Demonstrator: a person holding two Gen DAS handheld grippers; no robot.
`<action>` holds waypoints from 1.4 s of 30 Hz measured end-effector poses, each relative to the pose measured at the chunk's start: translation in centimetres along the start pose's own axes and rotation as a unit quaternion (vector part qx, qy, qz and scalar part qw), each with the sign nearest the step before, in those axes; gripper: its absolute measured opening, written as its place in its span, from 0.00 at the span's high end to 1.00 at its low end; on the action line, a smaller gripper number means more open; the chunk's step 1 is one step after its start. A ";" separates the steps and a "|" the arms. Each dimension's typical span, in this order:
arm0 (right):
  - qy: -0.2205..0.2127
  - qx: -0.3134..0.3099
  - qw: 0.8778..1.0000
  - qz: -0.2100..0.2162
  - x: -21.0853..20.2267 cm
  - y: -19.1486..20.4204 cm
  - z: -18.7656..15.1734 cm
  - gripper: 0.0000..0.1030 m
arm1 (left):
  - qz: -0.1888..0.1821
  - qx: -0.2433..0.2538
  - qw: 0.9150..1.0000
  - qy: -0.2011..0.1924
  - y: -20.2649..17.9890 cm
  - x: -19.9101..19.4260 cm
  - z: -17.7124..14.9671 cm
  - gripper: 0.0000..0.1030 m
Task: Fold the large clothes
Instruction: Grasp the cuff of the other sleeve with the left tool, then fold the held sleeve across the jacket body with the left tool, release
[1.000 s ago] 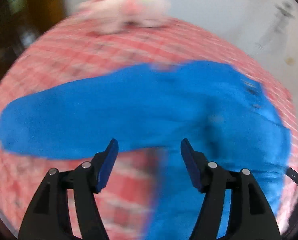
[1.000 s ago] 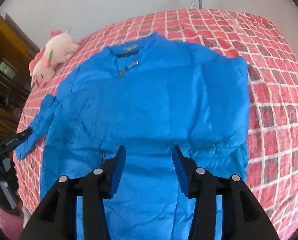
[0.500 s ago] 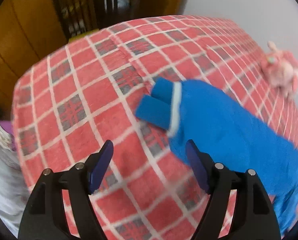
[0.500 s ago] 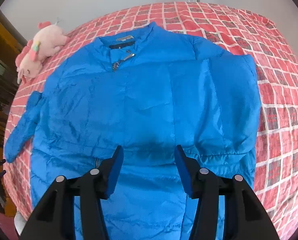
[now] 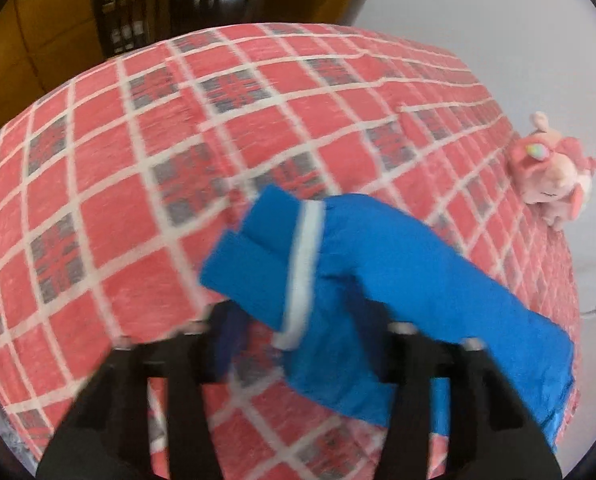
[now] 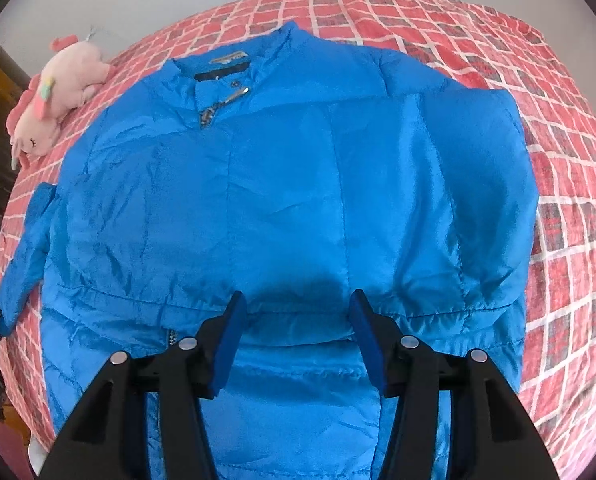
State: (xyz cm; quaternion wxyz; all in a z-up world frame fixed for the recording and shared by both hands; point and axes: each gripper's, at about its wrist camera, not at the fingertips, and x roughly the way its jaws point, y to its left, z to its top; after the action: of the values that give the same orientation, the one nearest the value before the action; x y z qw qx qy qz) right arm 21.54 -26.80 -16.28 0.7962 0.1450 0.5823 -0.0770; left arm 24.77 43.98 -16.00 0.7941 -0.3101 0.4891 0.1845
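Sleeve-folding is the step we judge to be in hand: the jacket [image 6: 289,200] lies face up and spread flat on the bed [image 6: 570,184], collar away from us, with its right sleeve apparently already folded in over the chest, though we cannot be sure. The left sleeve [image 5: 362,280] lies stretched out across the plaid cover, cuff [image 5: 257,256] outermost.

Our left gripper [image 5: 310,340] points steeply down over that sleeve just behind the cuff. Its jaws are closing, and the blue fabric sits between them; blur keeps us from telling whether the pads already press on it. Our right gripper [image 6: 300,340] hangs over the lower middle of the jacket, near the waist seam, with its jaws fairly wide and nothing between them.

Next, we think, the left jaws must finish closing on the sleeve, catching both layers, then lift and carry it across the chest. The shell looks slick and puffy, so a shallow bite could slip. The right gripper may need to press the body down so that it does not drag.

A pink plush toy [image 6: 53,92] lies beside the left shoulder, near but clear of the sleeve's likely path. Dark wooden furniture [image 5: 145,4] stands beyond the bed edge. Nothing else seems to block the fold.
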 end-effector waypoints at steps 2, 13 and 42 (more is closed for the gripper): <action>0.001 0.000 1.000 0.001 0.0 -0.1 0.1 0.47 | 0.001 -0.003 1.000 -0.011 -0.4 -0.5 0.0 0.75; -0.015 -0.004 1.000 0.013 -2.2 -1.0 -0.4 0.47 | -0.052 0.048 0.992 -0.106 -6.2 -9.4 -2.6 0.84; -0.031 0.020 0.999 0.041 -2.9 -5.6 -1.2 0.47 | -0.216 0.412 0.885 0.033 -42.1 -4.4 -29.1 0.89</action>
State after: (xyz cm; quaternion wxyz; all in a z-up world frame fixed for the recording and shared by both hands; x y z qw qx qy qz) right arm 17.93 -31.80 -14.69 0.8132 0.1818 0.5496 -0.0604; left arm 28.57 -6.69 -8.56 0.8542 -0.0592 0.4674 -0.2200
